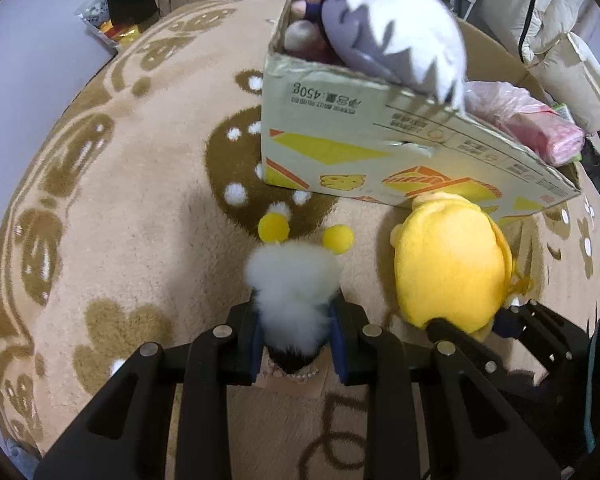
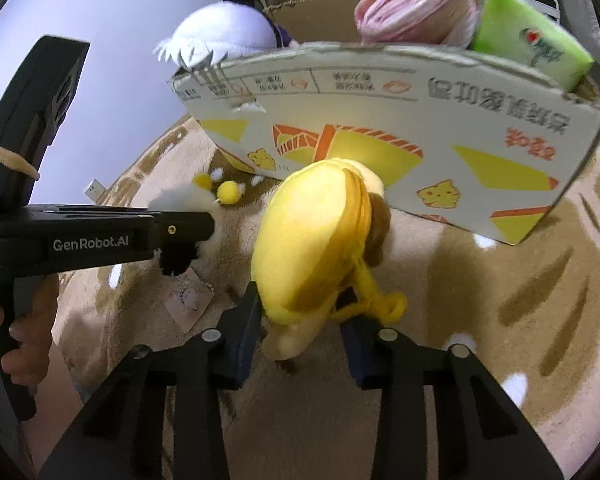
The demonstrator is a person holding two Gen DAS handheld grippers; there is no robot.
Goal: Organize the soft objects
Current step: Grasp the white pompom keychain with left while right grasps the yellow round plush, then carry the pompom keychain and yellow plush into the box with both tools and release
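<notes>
My left gripper [image 1: 296, 316] is shut on a white fluffy toy [image 1: 290, 280] with two yellow pompoms and a black end, held over the beige rug. It also shows in the right wrist view [image 2: 188, 200]. My right gripper [image 2: 300, 312] is shut on a yellow plush [image 2: 312, 240], also seen in the left wrist view [image 1: 448, 264], just right of the white toy. Both are in front of a cardboard box [image 1: 340, 152] [image 2: 380, 120]. A lavender-and-white plush [image 1: 392, 36] [image 2: 224, 32] lies over the box's top edge.
The box also holds a pink plastic bundle [image 2: 416, 8] [image 1: 532, 124] and a green pack [image 2: 532, 48]. A small card with beads [image 2: 188, 300] lies on the rug [image 1: 140, 220]. Pale cushions [image 1: 572, 76] stand at the far right. Shelves stand behind.
</notes>
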